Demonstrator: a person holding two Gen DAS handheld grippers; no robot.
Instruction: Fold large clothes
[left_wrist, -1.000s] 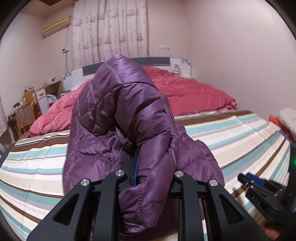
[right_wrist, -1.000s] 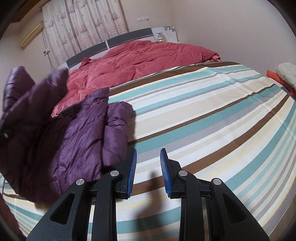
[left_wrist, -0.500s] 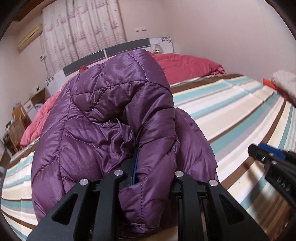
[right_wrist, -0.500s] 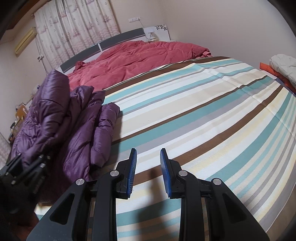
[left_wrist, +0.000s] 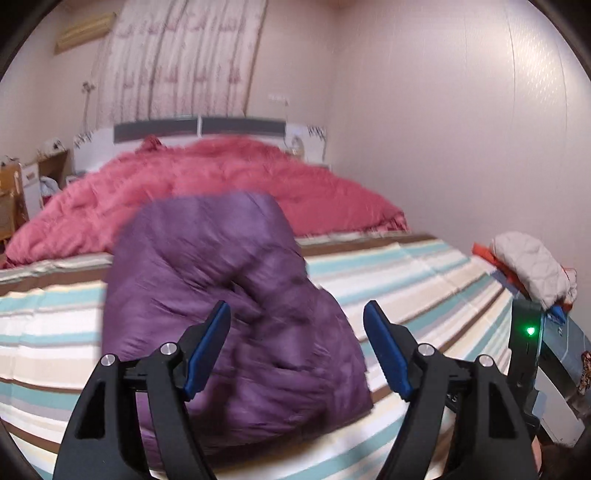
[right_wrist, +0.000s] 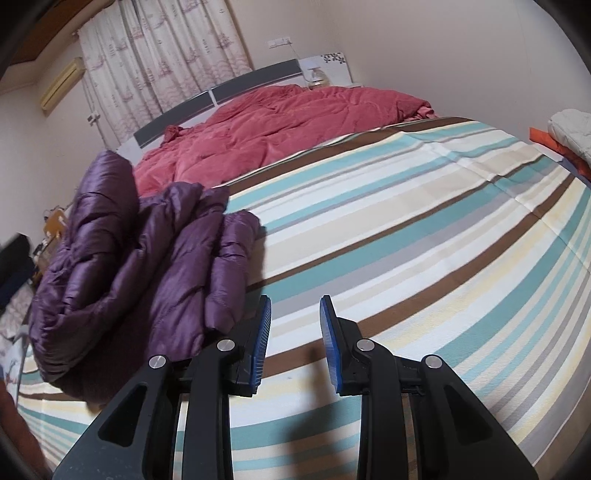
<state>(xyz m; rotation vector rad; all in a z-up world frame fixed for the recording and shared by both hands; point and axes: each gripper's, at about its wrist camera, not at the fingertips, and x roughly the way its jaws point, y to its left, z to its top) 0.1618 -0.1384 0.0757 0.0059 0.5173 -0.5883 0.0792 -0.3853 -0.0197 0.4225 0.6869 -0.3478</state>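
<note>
A purple puffer jacket (left_wrist: 236, 314) lies bunched in a heap on the striped bed sheet (left_wrist: 424, 280). My left gripper (left_wrist: 297, 314) is open wide just in front of the heap, with nothing between its blue pads. In the right wrist view the jacket (right_wrist: 140, 258) lies at the left on the striped sheet (right_wrist: 424, 229). My right gripper (right_wrist: 295, 308) is open and empty, above bare sheet to the right of the jacket.
A red quilt (left_wrist: 207, 184) is piled at the head of the bed, also in the right wrist view (right_wrist: 288, 122). White and orange clothes (left_wrist: 528, 266) lie at the bed's right edge. A desk and chair (left_wrist: 14, 192) stand at the left wall.
My left gripper let go of the jacket and opened wide; the jacket dropped onto the sheet. The right gripper stayed open and barely moved.
</note>
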